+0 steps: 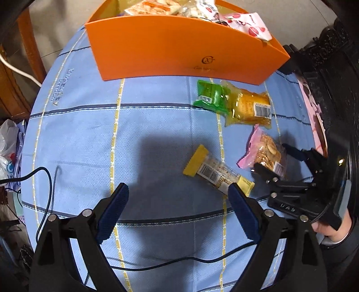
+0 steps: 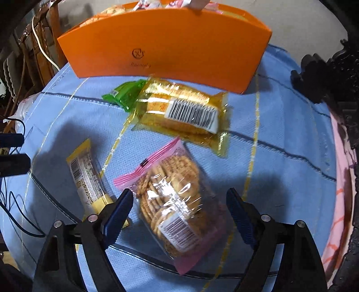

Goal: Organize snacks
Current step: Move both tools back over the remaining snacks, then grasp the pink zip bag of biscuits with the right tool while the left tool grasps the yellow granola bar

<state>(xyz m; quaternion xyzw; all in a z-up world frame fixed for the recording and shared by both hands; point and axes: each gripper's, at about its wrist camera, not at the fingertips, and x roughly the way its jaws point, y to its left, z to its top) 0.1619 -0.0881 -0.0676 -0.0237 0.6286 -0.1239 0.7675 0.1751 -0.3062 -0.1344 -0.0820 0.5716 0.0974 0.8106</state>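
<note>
Both grippers point steeply down at the blue checked tablecloth [image 1: 78,134].

Left gripper [image 1: 178,193]: jaws wide apart, nothing btwn them, hovering over bare cloth. The yellow-ended cereal bar [image 1: 213,171] lies just off its right fingertip, at abt 1 o'clock.

Right gripper [image 2: 179,198]: jaws spread wide, straddling the pink-edged cracker pack [image 2: 172,202], pads not pressing on it. In the left wrist view it sits at 3 o'clock, w/ a hand [image 1: 328,231] gripping its handle.

Yellow biscuit pack [image 2: 181,110] at 12 o'clock from the crackers, overlapping a green packet [image 2: 125,95] on its left. Behind both, the orange box [image 2: 170,49] stands upright, already holding several snack packs [image 1: 244,21]. A black cable [image 1: 179,262] crosses the cloth's near edge.
</note>
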